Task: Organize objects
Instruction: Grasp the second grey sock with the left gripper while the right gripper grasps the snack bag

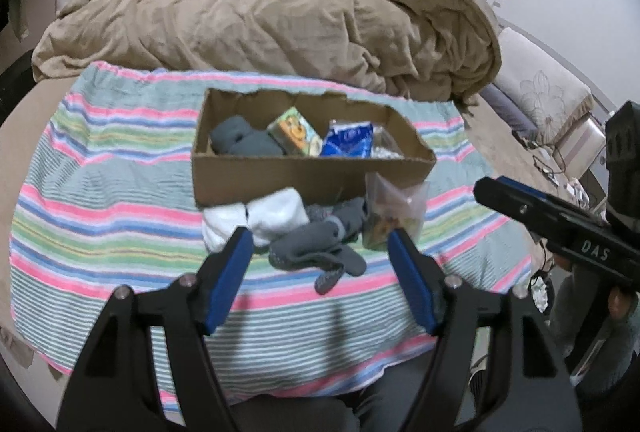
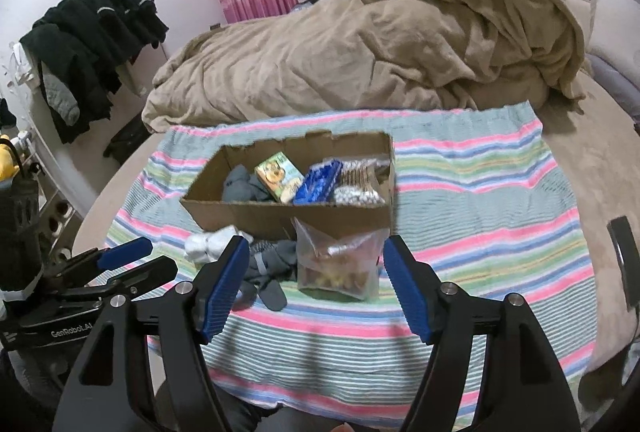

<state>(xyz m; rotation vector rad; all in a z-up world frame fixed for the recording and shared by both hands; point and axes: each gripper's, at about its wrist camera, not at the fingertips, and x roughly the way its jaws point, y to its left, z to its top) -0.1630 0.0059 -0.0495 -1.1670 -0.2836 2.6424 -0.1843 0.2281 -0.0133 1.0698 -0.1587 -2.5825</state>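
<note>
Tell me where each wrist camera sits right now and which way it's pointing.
Left wrist: behind the open left gripper, aimed across the striped towel at the grey socks; the right gripper shows at right.
Right wrist: behind the open right gripper, aimed at the clear bag; the left gripper shows at left.
Shared: cardboard box, white socks, brown blanket.
</note>
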